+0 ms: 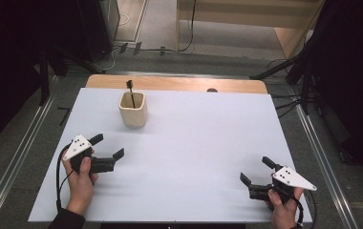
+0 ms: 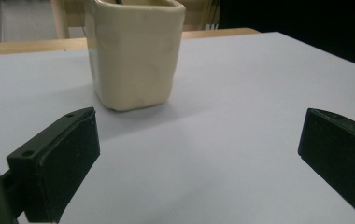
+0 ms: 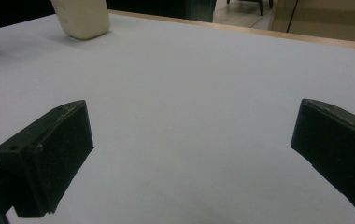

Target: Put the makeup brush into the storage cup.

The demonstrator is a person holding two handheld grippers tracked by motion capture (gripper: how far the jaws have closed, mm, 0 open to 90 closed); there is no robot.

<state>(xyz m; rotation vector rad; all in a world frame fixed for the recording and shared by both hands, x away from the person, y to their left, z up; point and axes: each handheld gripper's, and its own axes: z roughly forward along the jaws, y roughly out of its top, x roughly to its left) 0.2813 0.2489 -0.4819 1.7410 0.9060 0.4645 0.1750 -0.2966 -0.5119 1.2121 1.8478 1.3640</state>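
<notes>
One cream cup (image 1: 133, 109) upright, black stick (image 1: 131, 91) leaning inside

White worktop (image 1: 194, 143) in mid-frame, wooden edge (image 1: 179, 83) along its far side. Grey floor (image 1: 165, 59) beyond, cables (image 1: 122, 47) trailing over it. Metal rails (image 1: 17, 157) down both sides, black curtains (image 1: 12, 57) left and right, pale wooden furniture (image 1: 265, 19) at the back.

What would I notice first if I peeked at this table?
Probably the cream cup standing alone near the far left of the white table, with a thin black stick poking out of it. Then the left gripper and right gripper, both open, held low near the front corners.
</notes>
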